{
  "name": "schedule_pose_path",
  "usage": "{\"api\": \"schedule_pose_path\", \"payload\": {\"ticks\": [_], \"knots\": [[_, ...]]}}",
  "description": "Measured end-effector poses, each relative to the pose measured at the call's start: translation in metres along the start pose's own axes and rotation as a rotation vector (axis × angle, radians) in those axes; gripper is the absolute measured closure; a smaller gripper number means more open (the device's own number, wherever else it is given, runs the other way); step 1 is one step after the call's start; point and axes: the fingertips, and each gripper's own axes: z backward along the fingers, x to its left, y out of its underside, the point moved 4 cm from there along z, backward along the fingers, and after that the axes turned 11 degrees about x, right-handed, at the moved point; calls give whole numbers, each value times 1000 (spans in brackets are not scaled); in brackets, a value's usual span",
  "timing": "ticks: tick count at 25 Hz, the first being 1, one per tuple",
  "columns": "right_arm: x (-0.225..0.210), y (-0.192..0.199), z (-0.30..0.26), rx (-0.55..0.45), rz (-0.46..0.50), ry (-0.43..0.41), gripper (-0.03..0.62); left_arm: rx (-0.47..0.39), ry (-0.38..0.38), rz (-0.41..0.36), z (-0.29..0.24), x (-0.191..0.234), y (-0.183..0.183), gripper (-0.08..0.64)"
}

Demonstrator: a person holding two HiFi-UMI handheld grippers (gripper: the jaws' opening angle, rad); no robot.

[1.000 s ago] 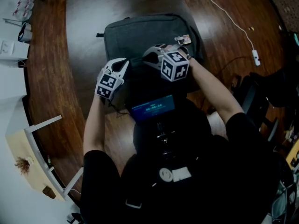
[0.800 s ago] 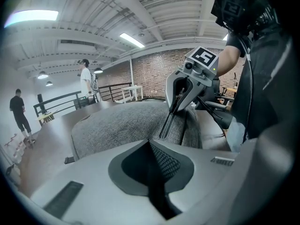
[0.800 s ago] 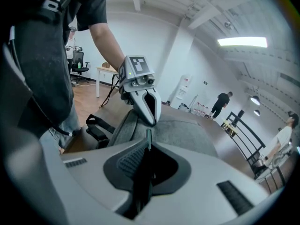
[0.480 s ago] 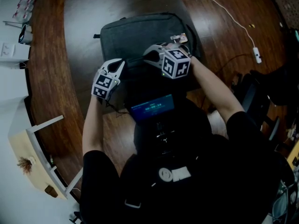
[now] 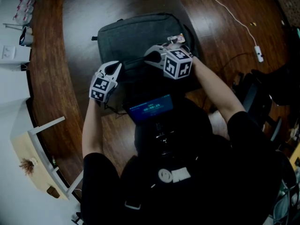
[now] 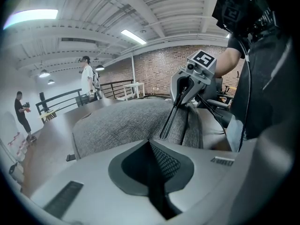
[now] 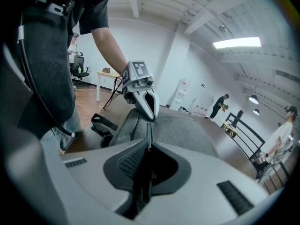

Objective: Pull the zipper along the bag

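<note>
A dark grey bag [image 5: 136,36] lies flat on the dark wooden surface [image 5: 51,78], and both grippers work at its near edge. My left gripper [image 5: 118,65] is shut, its tips pressed on the bag's edge at the left. My right gripper [image 5: 147,56] is shut on a thin dark strip along the zipper line. In the left gripper view that strip [image 6: 171,118] slants from the right gripper [image 6: 180,102] down toward my closed jaws. In the right gripper view the strip [image 7: 149,132] runs from my jaws to the left gripper [image 7: 150,117]. The zipper slider itself is hidden.
A white cable with a plug [image 5: 256,55] trails across the wood at the right. White and wooden furniture [image 5: 35,144] stands at the left, a dark chair [image 5: 262,93] at the right. The bag's black strap [image 7: 101,123] hangs off its near side. People stand far behind [image 6: 86,78].
My left gripper has shifted a little to the left, and the bag's left corner has slid left with it. The right gripper has stayed where it was.
</note>
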Motion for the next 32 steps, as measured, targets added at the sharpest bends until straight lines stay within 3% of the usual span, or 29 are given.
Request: {"api": "schedule_pose_path", "payload": {"ticks": [14,32], "knots": [[0,-4,8,-50,55,10,566,4,-7,3,14,9,9,555],[-5,10,14,-64,26,19,566,22,-18,20,19,18,13,555]]}}
